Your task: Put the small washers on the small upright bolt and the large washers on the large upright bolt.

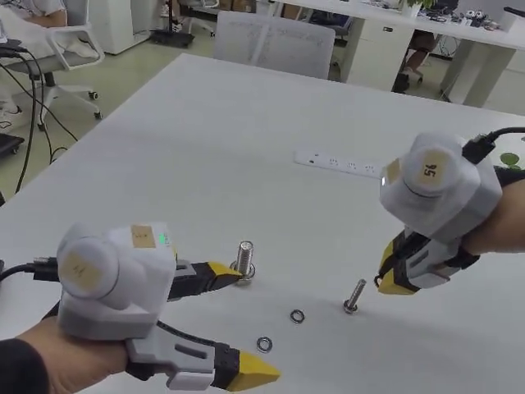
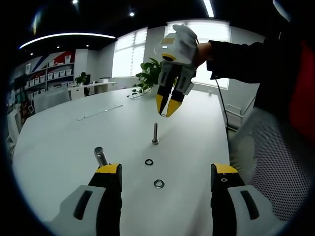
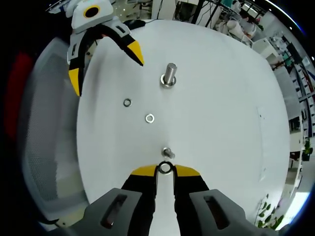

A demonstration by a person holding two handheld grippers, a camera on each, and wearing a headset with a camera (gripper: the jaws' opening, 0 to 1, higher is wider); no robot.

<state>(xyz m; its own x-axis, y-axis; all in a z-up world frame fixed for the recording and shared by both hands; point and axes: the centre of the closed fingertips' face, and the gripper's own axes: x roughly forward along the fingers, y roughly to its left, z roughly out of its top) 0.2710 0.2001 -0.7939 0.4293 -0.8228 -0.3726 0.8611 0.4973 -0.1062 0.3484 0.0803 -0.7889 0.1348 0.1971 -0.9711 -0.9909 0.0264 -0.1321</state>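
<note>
Early going, I judge: the right gripper (image 3: 166, 170) pinches a washer (image 3: 161, 168) just at the small bolt (image 3: 169, 152), not yet threaded. A loose washer (image 1: 297, 315) and a second washer (image 1: 264, 344) lie at that bolt's 8 o'clock. The left gripper (image 1: 240, 324), jaws spread wide, hovers at the large bolt's (image 1: 244, 259) 6 o'clock. The right gripper view shows the pinch plainly; in the head view it's too small to tell

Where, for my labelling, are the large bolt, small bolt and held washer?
large bolt (image 1: 245, 255), head view, threaded shank
small bolt (image 1: 357, 294), head view, mid shank
held washer (image 3: 161, 168), right gripper view, ring's rim
</note>
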